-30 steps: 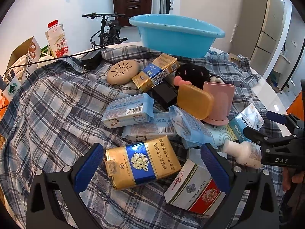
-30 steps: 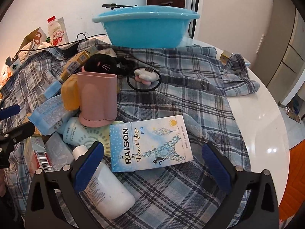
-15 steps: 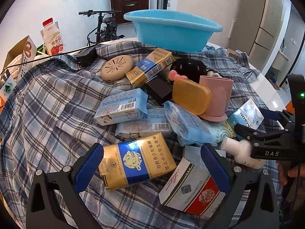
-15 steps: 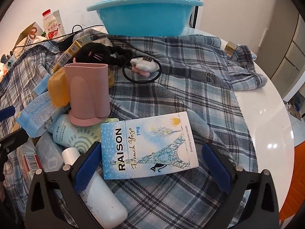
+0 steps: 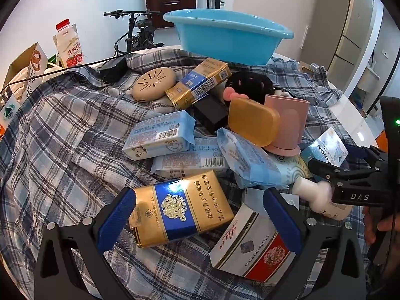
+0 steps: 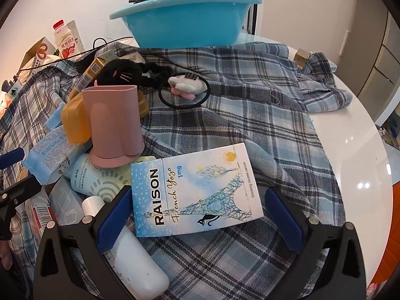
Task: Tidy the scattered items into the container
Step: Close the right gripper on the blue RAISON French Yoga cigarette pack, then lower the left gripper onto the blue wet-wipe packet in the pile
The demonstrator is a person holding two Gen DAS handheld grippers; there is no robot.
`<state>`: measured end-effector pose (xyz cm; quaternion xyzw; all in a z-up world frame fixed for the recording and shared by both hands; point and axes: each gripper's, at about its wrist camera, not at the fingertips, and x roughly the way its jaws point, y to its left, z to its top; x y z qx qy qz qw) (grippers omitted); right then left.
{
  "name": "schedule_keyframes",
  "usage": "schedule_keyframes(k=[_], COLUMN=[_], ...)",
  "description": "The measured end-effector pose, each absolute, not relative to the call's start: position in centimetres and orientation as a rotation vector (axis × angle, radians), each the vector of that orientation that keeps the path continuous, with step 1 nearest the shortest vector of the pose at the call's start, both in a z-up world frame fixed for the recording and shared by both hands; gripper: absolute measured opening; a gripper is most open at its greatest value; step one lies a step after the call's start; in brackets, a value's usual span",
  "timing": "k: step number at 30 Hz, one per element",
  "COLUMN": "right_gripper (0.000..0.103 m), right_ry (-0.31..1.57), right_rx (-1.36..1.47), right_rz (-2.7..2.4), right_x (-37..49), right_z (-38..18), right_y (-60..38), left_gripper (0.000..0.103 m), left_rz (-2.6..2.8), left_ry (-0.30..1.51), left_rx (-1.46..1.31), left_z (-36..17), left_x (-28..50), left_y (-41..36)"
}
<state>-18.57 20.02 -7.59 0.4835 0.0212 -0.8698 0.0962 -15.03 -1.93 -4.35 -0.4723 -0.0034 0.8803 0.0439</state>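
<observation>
The left gripper has its fingers apart around a gold cigarette pack; the right gripper has fingers apart around a blue pack.

Both wrist cameras look forward, low and close, across the plaid cloth toward the blue basin at the table's far edge. The left view covers the left-hand clutter, the right view the right side; both share the pink cup and RAISON pack.
</observation>
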Motion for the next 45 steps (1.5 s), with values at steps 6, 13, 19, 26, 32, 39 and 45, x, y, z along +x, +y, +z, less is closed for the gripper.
schedule_keyframes(k=[6,13,19,26,32,39,45], right_gripper=[0.091,0.091,0.091,0.091,0.091,0.091,0.091], right_ry=[0.015,-0.021,-0.012,-0.028,-0.041,-0.057,-0.081], right_rx=[1.397,1.343,1.309,1.313,1.304,1.296,1.295], right_rz=[-2.585,-2.603,-2.631,-2.628,-2.625,-2.626,-2.625], right_x=[-18.3,-17.6,-17.2,-16.9,-16.4,-16.2,-16.3], right_z=[-6.8,-5.7,-4.8,-4.7,-4.7,-4.5,-4.6], right_y=[20.5,21.0,21.2,21.4,21.5,21.9,22.6], left_gripper=[0.103,0.103,0.103,0.103,0.103,0.103,0.103], left_rz=[2.687,2.698,2.700,2.701,2.700,2.686,2.671], left_ry=[-0.016,-0.021,-0.021,-0.012,0.001,0.031,0.081], left_rx=[-1.463,-1.440,-1.438,-1.418,-1.400,-1.399,-1.423], left_z=[-4.6,-4.2,-4.0,-3.6,-3.1,-3.1,-3.9], left_x=[-15.0,-14.8,-14.7,-14.2,-13.8,-14.1,-14.9], left_y=[-2.1,-2.1,-2.1,-1.8,-1.2,0.2,1.5])
